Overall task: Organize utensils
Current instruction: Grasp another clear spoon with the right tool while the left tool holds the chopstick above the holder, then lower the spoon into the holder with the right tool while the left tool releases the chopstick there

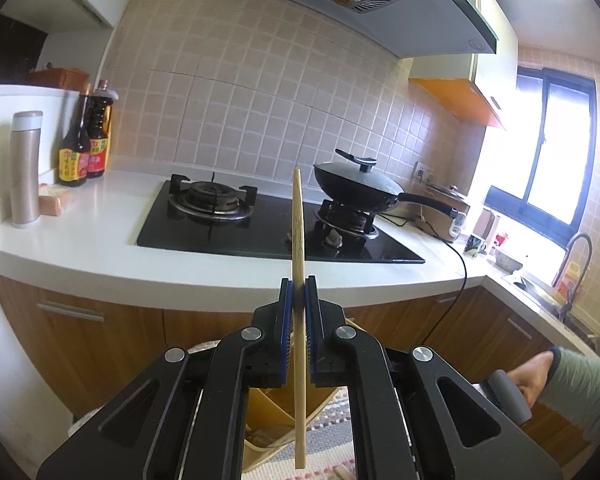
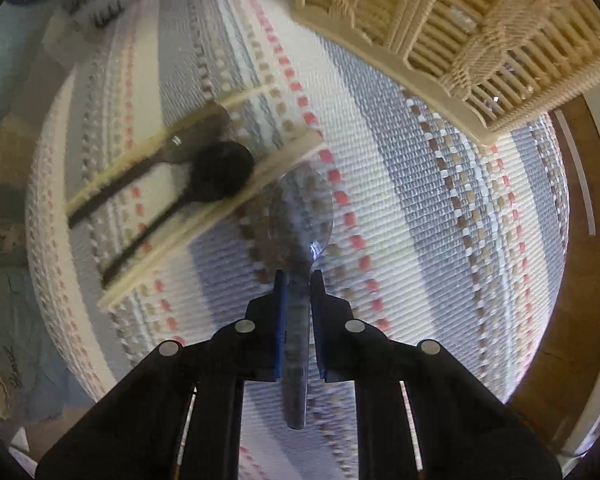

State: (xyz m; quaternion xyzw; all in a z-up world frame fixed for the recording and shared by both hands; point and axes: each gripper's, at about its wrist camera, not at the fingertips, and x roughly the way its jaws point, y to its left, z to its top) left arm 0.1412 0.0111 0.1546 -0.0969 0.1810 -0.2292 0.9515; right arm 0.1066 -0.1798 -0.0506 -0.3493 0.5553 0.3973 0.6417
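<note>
My left gripper is shut on a flat wooden utensil, held upright and edge-on, high in front of the kitchen counter. My right gripper is shut on the handle of a clear plastic spoon, whose bowl points forward over a striped woven mat. On the mat to the left lie a black spoon, a dark utensil and pale wooden sticks. A cream wicker basket stands at the mat's far right; part of it shows below my left gripper.
White counter with a black gas hob, a lidded wok, sauce bottles and a thermos. Sink and tap at the right. The person's hand holds the other gripper's handle at lower right.
</note>
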